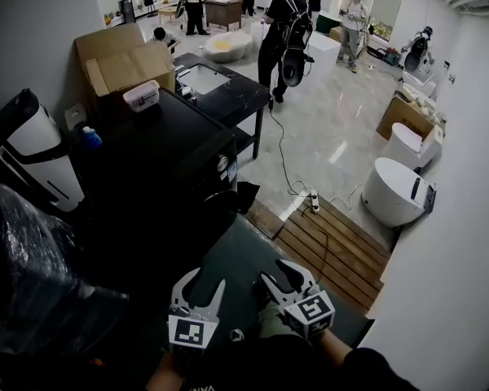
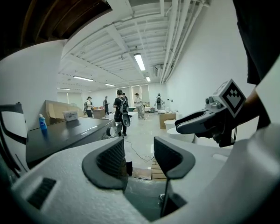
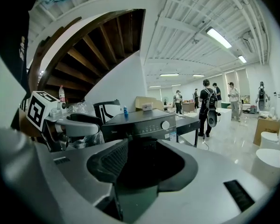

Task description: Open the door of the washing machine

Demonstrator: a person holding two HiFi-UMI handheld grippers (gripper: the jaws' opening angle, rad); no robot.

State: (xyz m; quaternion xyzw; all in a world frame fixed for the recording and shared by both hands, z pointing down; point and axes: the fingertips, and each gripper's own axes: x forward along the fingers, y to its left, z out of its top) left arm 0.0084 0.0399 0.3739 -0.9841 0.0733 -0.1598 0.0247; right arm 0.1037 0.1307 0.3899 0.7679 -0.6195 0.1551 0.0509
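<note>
Left gripper (image 1: pixel 202 283) and right gripper (image 1: pixel 282 274) are near, jaws spread, empty; washer (image 1: pixel 163 157) stands far-left, door lost in dark. I would find the door edge first, then pull slowly.

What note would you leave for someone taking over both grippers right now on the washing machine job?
Left gripper: open, empty, in the air.
Right gripper: open, empty, pointed toward the washing machine, not touching it.
The machine stands ahead and to the left of both grippers in the head view. Its door cannot be made out.
Done: no contact with the machine yet.
Left: reach the door, grip it, pull it open.
</note>
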